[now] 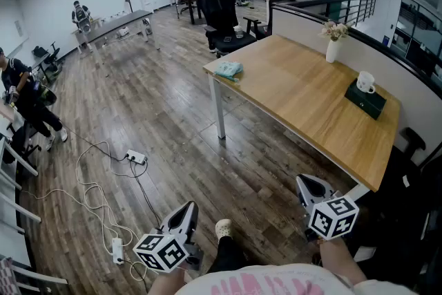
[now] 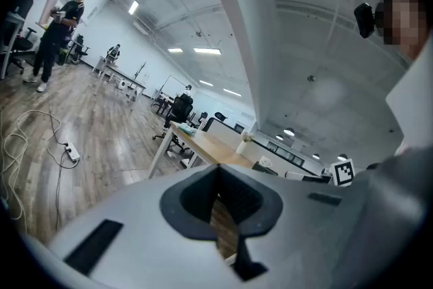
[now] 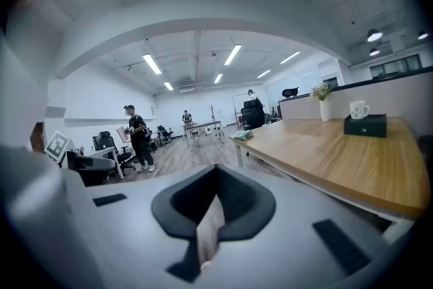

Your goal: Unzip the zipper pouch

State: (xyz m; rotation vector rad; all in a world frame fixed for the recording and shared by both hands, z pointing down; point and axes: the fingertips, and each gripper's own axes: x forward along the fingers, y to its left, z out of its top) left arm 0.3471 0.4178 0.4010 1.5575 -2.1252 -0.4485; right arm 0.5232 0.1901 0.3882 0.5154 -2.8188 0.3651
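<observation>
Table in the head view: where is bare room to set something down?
The wooden table is mostly bare: the wide middle between the teal pouch at its far corner and the mug on the dark box, plus the near end past the box. The partition edge by the flower vase is busiest.

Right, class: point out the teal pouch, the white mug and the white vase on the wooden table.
teal pouch (image 1: pixel 228 69), head view, middle of its top face.
white mug (image 1: pixel 364 81), head view, its outer wall.
white vase (image 1: pixel 333 50), head view, middle of its body.
</observation>
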